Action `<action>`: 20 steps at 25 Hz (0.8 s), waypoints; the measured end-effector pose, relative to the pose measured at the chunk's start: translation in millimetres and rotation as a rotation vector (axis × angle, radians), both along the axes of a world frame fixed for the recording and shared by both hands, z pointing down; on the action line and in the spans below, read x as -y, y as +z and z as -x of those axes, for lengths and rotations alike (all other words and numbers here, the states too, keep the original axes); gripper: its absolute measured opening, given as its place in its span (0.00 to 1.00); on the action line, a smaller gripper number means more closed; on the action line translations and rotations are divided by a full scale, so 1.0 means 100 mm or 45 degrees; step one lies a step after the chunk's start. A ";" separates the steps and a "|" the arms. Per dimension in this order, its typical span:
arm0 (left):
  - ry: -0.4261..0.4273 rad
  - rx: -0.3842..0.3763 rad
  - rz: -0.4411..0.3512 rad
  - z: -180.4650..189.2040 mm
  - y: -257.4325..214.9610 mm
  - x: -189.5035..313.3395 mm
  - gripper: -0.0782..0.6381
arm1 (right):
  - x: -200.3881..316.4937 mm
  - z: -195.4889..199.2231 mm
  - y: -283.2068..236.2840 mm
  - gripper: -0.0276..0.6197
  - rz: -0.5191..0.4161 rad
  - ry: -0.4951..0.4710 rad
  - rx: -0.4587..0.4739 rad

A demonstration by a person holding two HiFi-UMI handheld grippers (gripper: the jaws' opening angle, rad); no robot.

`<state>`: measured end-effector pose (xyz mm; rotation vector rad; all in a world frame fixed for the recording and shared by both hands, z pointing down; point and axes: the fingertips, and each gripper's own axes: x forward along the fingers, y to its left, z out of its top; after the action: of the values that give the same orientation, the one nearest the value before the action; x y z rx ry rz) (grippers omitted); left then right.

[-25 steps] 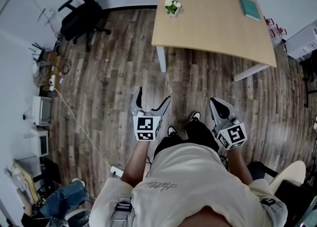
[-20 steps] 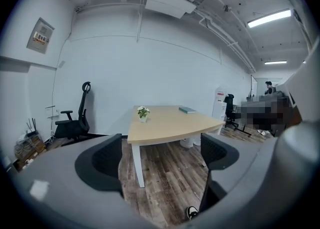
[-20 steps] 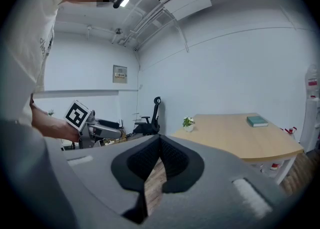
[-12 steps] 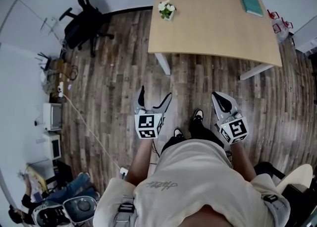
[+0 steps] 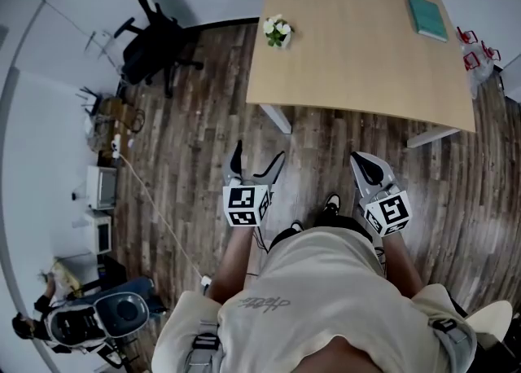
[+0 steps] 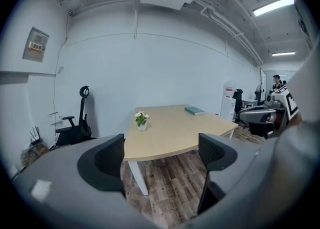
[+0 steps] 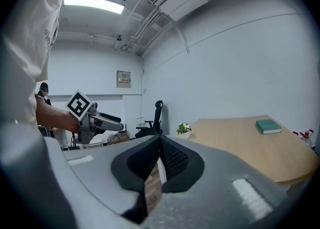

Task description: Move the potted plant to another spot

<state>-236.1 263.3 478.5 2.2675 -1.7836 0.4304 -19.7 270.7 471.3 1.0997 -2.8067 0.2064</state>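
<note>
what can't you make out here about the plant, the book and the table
- Potted plant: too small in every view to tell the pot's material or markings.
- Book: cover print too small in all three views.
- Table: legs mostly hidden under the top in the head view.
- Wall sign: text too small, left gripper view.

My head camera looks steeply down at the wooden floor, with the table ahead. Cameras on my left tool and right tool look level from well back. All three views share that table and the office chair.
</note>
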 end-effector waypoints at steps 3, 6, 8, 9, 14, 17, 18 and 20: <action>-0.021 0.017 -0.026 -0.09 -0.08 0.15 0.78 | 0.17 -0.10 0.05 0.05 0.013 -0.022 0.015; -0.045 0.010 -0.046 -0.20 -0.10 0.23 0.76 | 0.30 -0.15 0.11 0.05 0.021 -0.069 0.017; -0.061 0.001 -0.030 -0.25 -0.05 0.25 0.76 | 0.36 -0.14 0.12 0.05 0.023 -0.104 0.021; -0.067 -0.004 -0.018 -0.27 -0.03 0.26 0.76 | 0.39 -0.13 0.11 0.05 0.023 -0.119 0.024; -0.075 -0.023 0.035 -0.30 0.03 0.26 0.76 | 0.52 -0.11 0.14 0.05 0.059 -0.143 0.033; -0.055 -0.027 0.055 -0.27 0.08 0.27 0.72 | 0.52 -0.03 0.18 0.05 0.078 -0.155 0.039; -0.048 -0.032 0.066 -0.26 0.12 0.29 0.70 | 0.52 -0.02 0.20 0.05 0.084 -0.156 0.037; -0.035 -0.038 0.086 -0.28 0.19 0.34 0.70 | 0.53 -0.01 0.25 0.05 0.101 -0.151 0.028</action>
<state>-208.2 229.1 497.5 2.1900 -1.7566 0.4422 -18.8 217.9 496.5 0.9168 -2.8442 0.3172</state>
